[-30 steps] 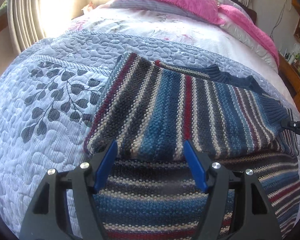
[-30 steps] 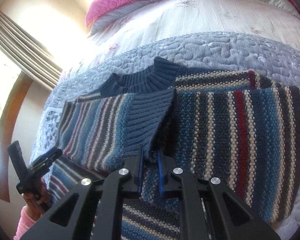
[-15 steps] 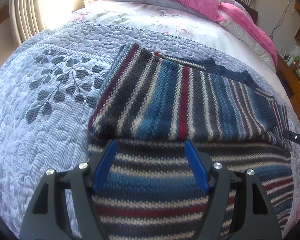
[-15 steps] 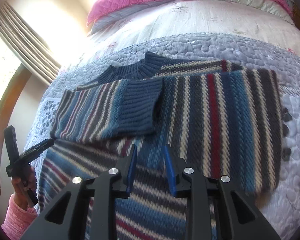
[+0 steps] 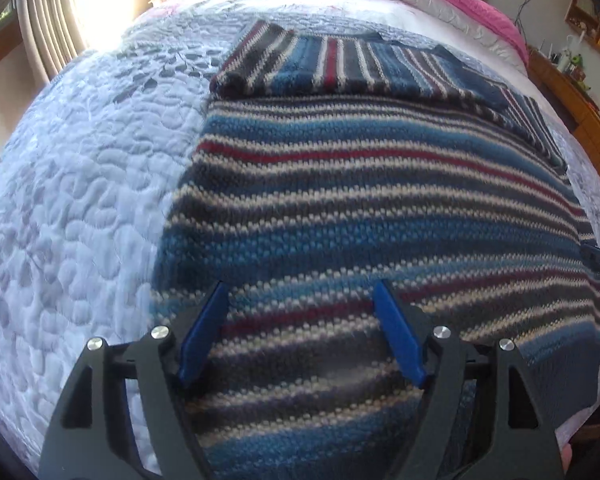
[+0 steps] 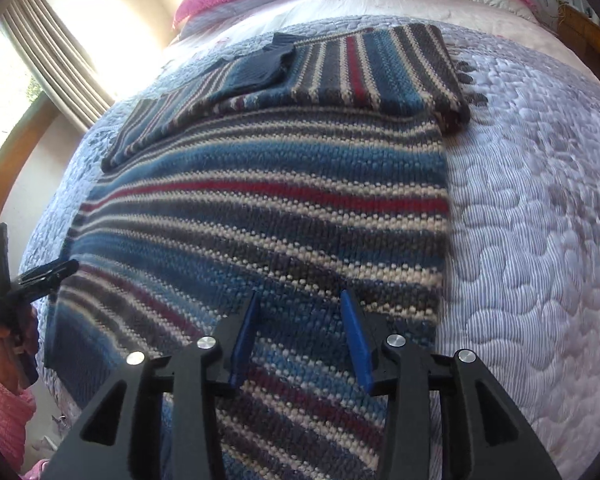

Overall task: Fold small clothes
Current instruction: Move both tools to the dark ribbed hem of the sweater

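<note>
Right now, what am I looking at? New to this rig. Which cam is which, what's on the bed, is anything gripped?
No robot here: a person holds a two-finger gripper in each hand, with a fisheye camera on each looking along its blue fingers. One picture is from the left gripper, the other from the right gripper. The right view also catches the left tool and a pink sleeve at its edge. On the quilt lies a striped sweater, its sleeves folded across the top. Both grippers are open above its lower part, holding nothing.
</note>
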A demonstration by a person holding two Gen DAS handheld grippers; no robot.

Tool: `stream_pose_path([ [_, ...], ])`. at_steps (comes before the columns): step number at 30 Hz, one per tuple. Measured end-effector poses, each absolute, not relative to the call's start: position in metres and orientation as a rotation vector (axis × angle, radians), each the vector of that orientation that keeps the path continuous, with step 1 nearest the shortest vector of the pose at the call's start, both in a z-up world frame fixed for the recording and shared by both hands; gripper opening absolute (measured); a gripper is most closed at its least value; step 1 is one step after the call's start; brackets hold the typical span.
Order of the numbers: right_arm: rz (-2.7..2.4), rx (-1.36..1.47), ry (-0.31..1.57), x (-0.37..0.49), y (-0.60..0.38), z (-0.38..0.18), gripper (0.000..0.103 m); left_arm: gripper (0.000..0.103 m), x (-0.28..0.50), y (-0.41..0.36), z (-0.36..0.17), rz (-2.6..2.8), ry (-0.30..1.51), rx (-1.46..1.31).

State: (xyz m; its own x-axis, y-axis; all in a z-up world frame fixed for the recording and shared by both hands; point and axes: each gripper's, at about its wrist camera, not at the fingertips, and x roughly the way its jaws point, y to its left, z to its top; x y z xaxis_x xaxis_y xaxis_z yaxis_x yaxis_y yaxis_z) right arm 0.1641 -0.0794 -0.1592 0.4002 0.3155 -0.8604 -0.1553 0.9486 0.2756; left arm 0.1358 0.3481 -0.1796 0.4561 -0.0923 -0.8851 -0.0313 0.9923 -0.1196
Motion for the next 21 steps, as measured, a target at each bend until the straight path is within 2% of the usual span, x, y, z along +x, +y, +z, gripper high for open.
stream_pose_path([
  [8,0.241,0.131,1.092,0.158,-0.073,-0.166,0.044,0.078,0.124,0.346,-0.180,0.023,1.065,-0.143],
  [14,0.247,0.153,1.102,0.116,-0.070,-0.147,0.047,0.079,0.091,0.343,-0.166,-0.012,1.073,-0.160],
  [21,0.227,0.068,1.083,0.089,-0.056,-0.163,0.051,0.083,0.064,0.344,-0.178,-0.022,1.058,-0.169],
])
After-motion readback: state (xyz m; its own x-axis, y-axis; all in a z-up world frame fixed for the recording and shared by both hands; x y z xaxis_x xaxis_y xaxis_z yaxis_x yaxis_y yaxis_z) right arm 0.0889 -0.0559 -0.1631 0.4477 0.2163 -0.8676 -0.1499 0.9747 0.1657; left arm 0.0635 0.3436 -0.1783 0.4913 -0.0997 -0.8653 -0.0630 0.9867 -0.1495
